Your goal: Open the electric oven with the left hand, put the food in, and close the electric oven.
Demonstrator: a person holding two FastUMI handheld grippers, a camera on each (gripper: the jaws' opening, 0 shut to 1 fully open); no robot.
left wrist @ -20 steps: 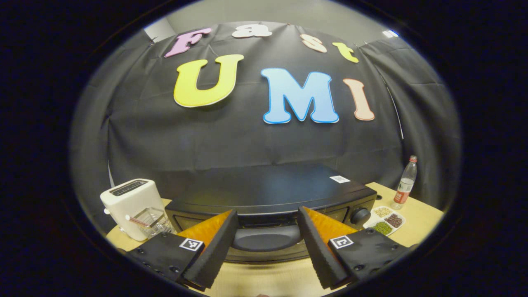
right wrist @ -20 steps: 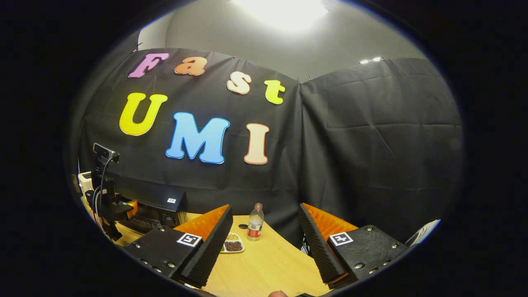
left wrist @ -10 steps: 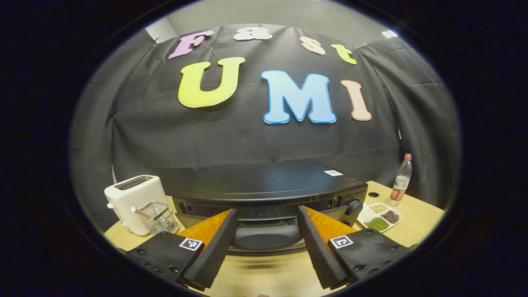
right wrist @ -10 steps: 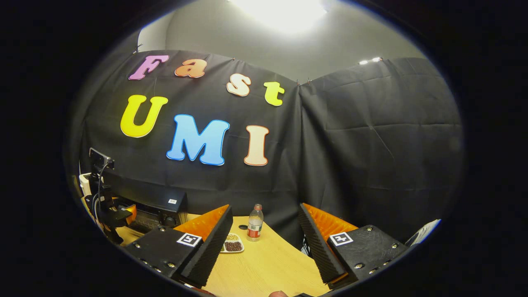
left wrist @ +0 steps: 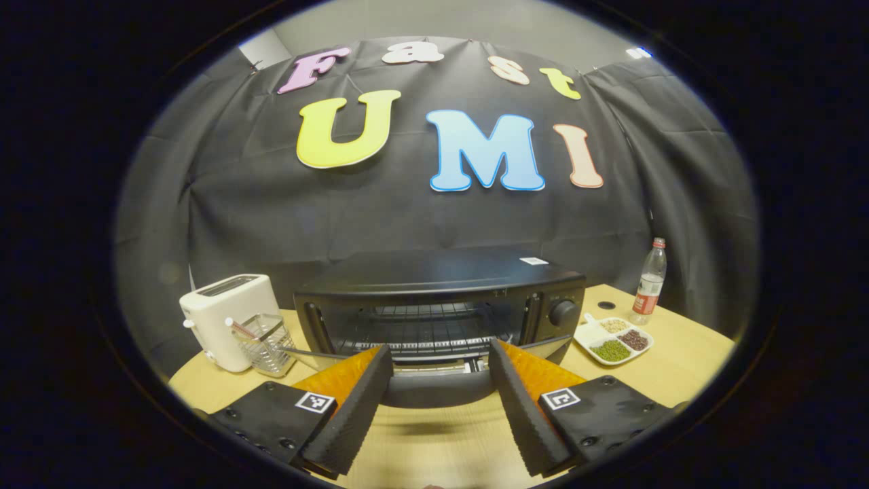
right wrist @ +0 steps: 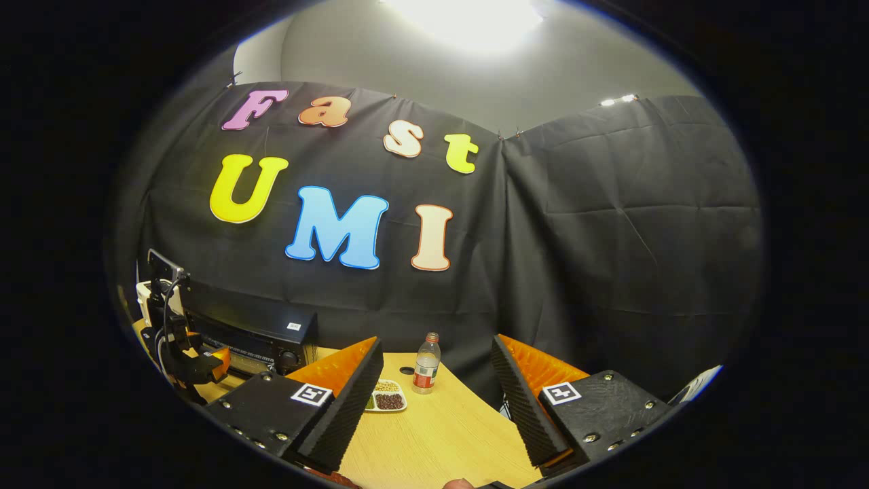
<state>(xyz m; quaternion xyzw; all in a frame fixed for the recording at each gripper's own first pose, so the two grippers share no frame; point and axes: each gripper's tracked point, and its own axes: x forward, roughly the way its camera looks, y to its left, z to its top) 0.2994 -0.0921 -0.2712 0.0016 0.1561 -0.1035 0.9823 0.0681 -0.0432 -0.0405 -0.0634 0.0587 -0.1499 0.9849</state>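
the electric oven (left wrist: 441, 299) stood on the tabletop (left wrist: 679, 353) against the booth's black cloth wall, long axis running left to right, its mouth facing the near edge. its door (left wrist: 438, 387) hung down and forward, and the wire rack (left wrist: 421, 329) inside lay bare to view. the control knob (left wrist: 562, 312) sat at the right end of the front.

in the left gripper view, the left tongs (left wrist: 440, 401) were spread wide, one finger on each side of the lowered door's handle (left wrist: 438, 388); whether the fingers touched it could not be told. bare wood lay between the door's front edge and the near edge of the tabletop.

left of the oven stood a white toaster (left wrist: 227, 319), with a wire basket (left wrist: 263, 343) just beside it and near the oven's left corner. right of the oven lay a divided dish of beans (left wrist: 614, 343), apart from the oven's right side, and farther right and back a plastic bottle (left wrist: 648, 282) stood upright near the cloth. open tabletop ran to the right of the dish.

in the right gripper view, the right tongs (right wrist: 438, 407) were wide apart and held nothing, over an open stretch of tabletop (right wrist: 441, 435) well right of the oven (right wrist: 261, 339). the dish (right wrist: 388, 401) and bottle (right wrist: 426, 373) lay beyond them, and the other gripper (right wrist: 193, 356) showed at the oven's front, far left.
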